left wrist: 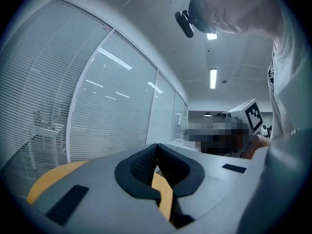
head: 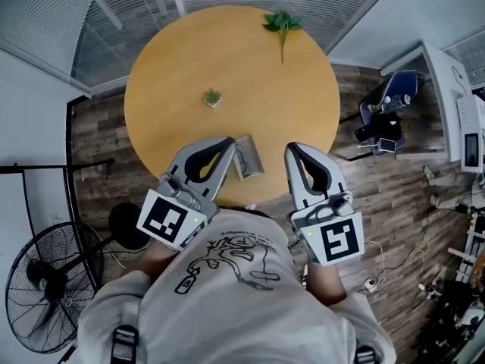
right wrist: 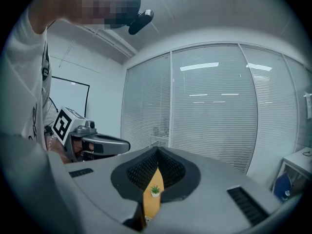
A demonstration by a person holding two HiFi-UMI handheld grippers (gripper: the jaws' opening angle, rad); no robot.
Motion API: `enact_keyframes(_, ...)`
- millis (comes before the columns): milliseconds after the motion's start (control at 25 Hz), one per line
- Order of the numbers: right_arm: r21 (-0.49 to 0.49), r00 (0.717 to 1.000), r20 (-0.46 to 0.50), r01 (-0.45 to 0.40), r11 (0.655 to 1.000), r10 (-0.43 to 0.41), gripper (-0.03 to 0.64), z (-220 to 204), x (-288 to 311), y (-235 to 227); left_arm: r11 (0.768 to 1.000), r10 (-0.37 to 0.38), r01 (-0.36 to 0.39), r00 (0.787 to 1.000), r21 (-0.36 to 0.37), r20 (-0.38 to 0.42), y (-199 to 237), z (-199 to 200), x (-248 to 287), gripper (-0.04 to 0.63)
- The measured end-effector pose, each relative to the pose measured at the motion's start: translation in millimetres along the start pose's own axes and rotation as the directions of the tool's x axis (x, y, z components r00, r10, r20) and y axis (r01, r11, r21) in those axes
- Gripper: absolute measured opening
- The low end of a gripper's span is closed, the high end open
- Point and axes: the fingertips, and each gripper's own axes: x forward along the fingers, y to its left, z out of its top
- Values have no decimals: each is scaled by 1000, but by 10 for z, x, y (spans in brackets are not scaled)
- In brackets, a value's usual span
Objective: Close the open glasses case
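The grey glasses case (head: 248, 158) lies open near the front edge of the round wooden table (head: 227, 51). My left gripper (head: 228, 143) is shut on nothing, its tips just left of the case and close to it. My right gripper (head: 291, 151) is also shut on nothing, a short way right of the case. In the left gripper view the left gripper (left wrist: 157, 147) points over the table toward the blinds. The right gripper (right wrist: 157, 152) shows a slit of table between its closed jaws. The case is hidden in both gripper views.
A small potted plant (head: 212, 97) stands mid-table and also shows in the right gripper view (right wrist: 155, 190). A green sprig (head: 282, 25) lies at the far edge. A floor fan (head: 45, 287) stands at the lower left and equipment (head: 385, 120) at the right.
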Motion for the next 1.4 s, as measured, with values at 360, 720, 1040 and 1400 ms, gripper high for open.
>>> enact_keyframes(360,-41,991,-137,-14,999,8,9,-387,19,17,1000,-22,22,999,-19,-36,45,-235,37,20)
enact_keyframes(720,-41,991,-130,9,999,-14,15,-623,107,-14,999,-43,41,996,-22,-76,56,-547,81,20)
enact_keyframes(1040,-70,977,-208,20,997,-34,31,-996,182,-109,999,-42,39,993,-29,-109,176,-878,175,20)
enact_keyframes(1400,-55,966,-258,12,998,-26,43,-1520,278,-133,999,-41,34,984,-39,-176,310,-1379,257,20)
